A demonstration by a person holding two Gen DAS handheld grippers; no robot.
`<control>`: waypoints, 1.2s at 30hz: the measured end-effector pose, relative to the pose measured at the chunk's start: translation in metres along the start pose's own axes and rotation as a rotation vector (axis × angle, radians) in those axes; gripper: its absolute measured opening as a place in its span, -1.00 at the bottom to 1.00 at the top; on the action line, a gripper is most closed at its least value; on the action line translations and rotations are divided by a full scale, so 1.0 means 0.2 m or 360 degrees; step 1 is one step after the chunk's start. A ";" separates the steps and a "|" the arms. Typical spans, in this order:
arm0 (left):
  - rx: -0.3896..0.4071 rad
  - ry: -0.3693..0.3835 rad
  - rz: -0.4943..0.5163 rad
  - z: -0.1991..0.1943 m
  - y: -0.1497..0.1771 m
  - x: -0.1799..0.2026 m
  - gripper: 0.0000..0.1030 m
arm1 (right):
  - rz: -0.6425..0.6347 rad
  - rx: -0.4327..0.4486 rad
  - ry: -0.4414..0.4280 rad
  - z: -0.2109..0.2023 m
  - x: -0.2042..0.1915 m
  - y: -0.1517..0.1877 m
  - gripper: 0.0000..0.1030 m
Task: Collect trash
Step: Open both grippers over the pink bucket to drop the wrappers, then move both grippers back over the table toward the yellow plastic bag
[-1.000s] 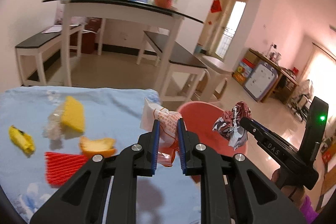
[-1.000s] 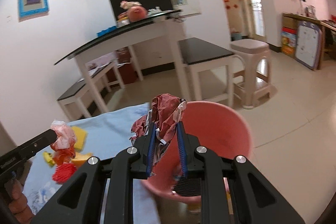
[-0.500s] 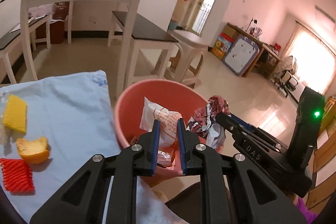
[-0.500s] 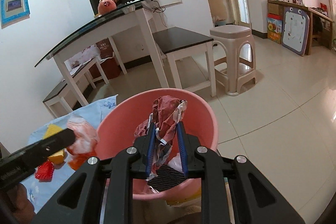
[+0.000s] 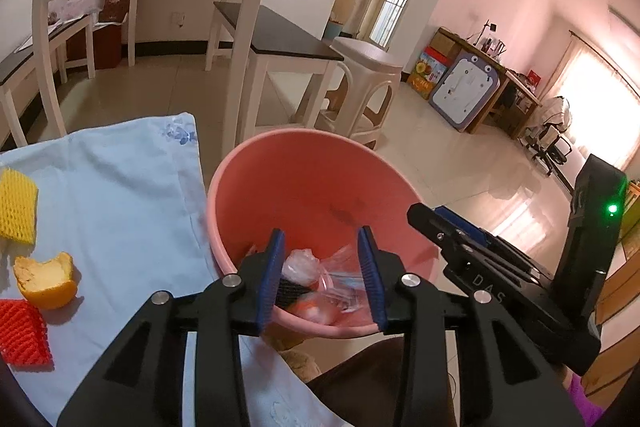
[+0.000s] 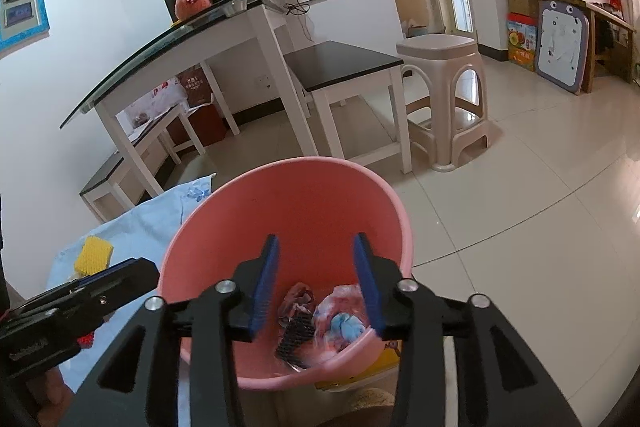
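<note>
Crumpled wrappers lie in the pink bucket, below both claws. Judged light, soft, crushable; pinch any fold. Left gripper and right gripper are opening, nothing between them. Orange peel remains leftward.

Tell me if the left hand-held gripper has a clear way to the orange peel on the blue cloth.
Probably yes. The left hand-held gripper hangs over the pink bucket, jaws opening with nothing gripped. The orange peel lies uncovered on the blue cloth to its left, nothing between them.
</note>
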State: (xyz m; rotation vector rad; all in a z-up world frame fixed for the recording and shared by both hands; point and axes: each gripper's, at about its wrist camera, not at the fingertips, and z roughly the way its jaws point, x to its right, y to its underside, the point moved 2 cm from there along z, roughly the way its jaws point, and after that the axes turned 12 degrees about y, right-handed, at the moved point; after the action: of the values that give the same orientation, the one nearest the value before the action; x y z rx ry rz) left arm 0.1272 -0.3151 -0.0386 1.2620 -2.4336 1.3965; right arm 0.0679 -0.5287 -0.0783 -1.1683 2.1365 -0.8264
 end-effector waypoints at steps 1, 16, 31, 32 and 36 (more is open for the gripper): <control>0.0009 -0.0002 0.0010 -0.01 0.00 0.01 -0.26 | 0.0002 0.0002 -0.0005 0.00 0.00 0.00 -0.22; 0.0127 -0.0113 0.0040 -0.26 0.05 0.03 -0.26 | -0.0064 0.0052 -0.0100 -0.17 -0.12 0.01 -0.13; 0.0256 -0.0390 -0.0093 -0.60 0.15 -0.24 -0.26 | -0.0196 0.0045 -0.0267 -0.29 -0.47 0.08 -0.13; 0.0268 -0.0413 -0.0112 -0.63 0.15 -0.27 -0.26 | -0.0206 0.0042 -0.0278 -0.29 -0.50 0.09 -0.13; 0.0331 -0.0525 -0.0237 -0.76 0.19 -0.43 -0.26 | -0.0253 0.0035 -0.0341 -0.30 -0.62 0.11 -0.13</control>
State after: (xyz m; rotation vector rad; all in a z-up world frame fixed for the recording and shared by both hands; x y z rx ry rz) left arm 0.1089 -0.1388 -0.0115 1.8129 -2.3673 1.5382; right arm 0.0709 -0.3967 -0.0330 -1.3642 1.8761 -0.7537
